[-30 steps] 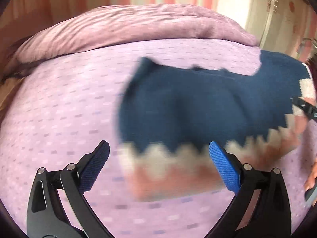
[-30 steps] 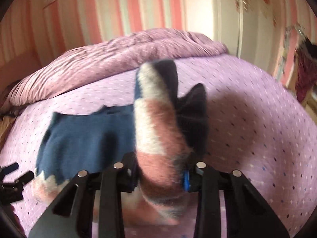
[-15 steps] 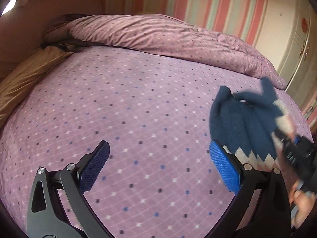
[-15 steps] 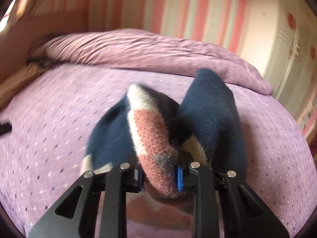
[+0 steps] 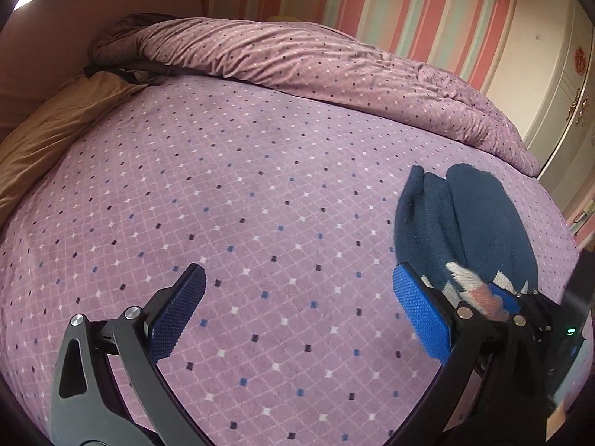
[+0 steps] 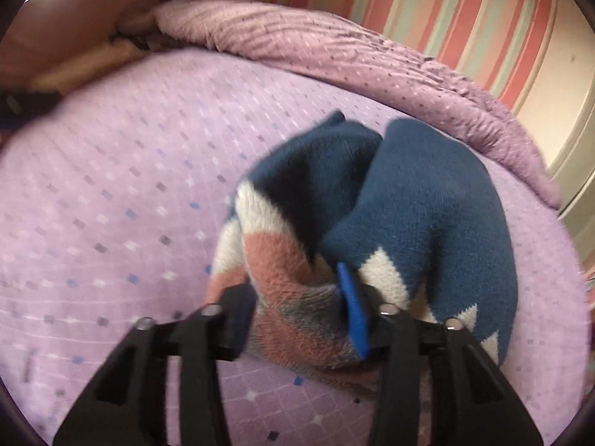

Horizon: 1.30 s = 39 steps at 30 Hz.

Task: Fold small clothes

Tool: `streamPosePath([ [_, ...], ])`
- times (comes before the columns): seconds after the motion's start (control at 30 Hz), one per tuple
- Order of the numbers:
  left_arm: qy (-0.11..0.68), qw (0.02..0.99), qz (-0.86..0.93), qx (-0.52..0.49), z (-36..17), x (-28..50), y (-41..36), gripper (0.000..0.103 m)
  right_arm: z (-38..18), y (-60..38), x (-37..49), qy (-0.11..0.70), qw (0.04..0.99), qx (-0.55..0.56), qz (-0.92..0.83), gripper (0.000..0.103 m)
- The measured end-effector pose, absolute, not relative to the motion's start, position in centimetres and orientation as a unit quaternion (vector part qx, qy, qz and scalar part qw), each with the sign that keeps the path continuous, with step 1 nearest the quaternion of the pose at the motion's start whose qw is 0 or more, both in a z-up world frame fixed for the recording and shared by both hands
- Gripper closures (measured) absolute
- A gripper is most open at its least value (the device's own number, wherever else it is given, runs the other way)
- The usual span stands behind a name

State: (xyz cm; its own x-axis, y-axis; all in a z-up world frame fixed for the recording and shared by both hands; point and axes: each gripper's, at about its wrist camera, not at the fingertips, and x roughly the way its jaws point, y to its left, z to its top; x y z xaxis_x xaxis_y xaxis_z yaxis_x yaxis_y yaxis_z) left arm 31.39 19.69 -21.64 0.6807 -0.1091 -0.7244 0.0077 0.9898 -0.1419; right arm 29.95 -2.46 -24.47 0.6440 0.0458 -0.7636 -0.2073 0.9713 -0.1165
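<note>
Your right tool point(image 6: 297, 312) is opening, with the pink and white hem of the sweater point(image 6: 420, 200) bunched between its two fingers. The right-hand blue pad point(image 6: 353, 312) seems to touch the knit, but the gap is widening and the cloth looks close to slipping free. Your left tool point(image 5: 297, 312) is spread wide with nothing in it, above bare bedspread point(image 5: 260, 200).

The sweater lies on the bed, doubled over into a rough bundle: two navy lobes stand up side by side, with the zigzag band and pink hem gathered at the near end by your right tool. In the left view it sits just to the right of the left tool's right finger point(image 5: 420, 316), so the two tools are close together. The rumpled duvet point(image 5: 334, 59) lies well behind and does not touch the sweater.

I judge the step to be setting down the folded-over half. To do it well, let the hem drop flat, not in a bunch: finish opening only once the cloth rests on the layer beneath, then draw the right tool straight back so the pads do not drag the knit with them. The fold looks puffy and uneven, so expect to press or tug it square afterwards. The free left tool is well placed to hold the near edge down while you pull away.
</note>
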Motion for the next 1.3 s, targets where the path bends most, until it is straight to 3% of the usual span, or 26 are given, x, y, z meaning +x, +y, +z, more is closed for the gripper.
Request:
streamPosePath([
  [0.27, 0.413, 0.902, -0.108, -0.061, -19.9, 33.4, 13.2, 0.003, -18.2, -9.5, 26.7, 0.367, 0.923, 0.014, 0.118, 0.013],
  [0.57, 0.476, 0.843, -0.247, -0.040, -24.6, 36.9, 1.3, 0.003, -19.4, -18.8, 26.4, 0.380, 0.924, 0.044, -0.001, 0.012],
  [0.83, 0.515, 0.800, -0.293, -0.095, -28.3, 39.0, -1.2, 0.003, -20.6, -23.0, 26.9, 0.386, 0.919, 0.063, -0.038, 0.012],
  [1.1, 0.517, 0.809, -0.275, -0.056, -29.3, 38.2, -3.6, 0.004, -21.8, -24.8, 27.0, 0.389, 0.917, 0.083, -0.046, 0.012],
  [1.17, 0.507, 0.815, -0.273, -0.058, -28.9, 38.2, -3.7, 0.026, -22.1, -25.1, 26.9, 0.390, 0.916, 0.083, -0.048, 0.012],
  [1.3, 0.518, 0.812, -0.254, -0.088, -29.2, 39.0, -3.2, 0.059, -22.7, -25.6, 26.7, 0.395, 0.913, 0.091, -0.051, 0.012],
])
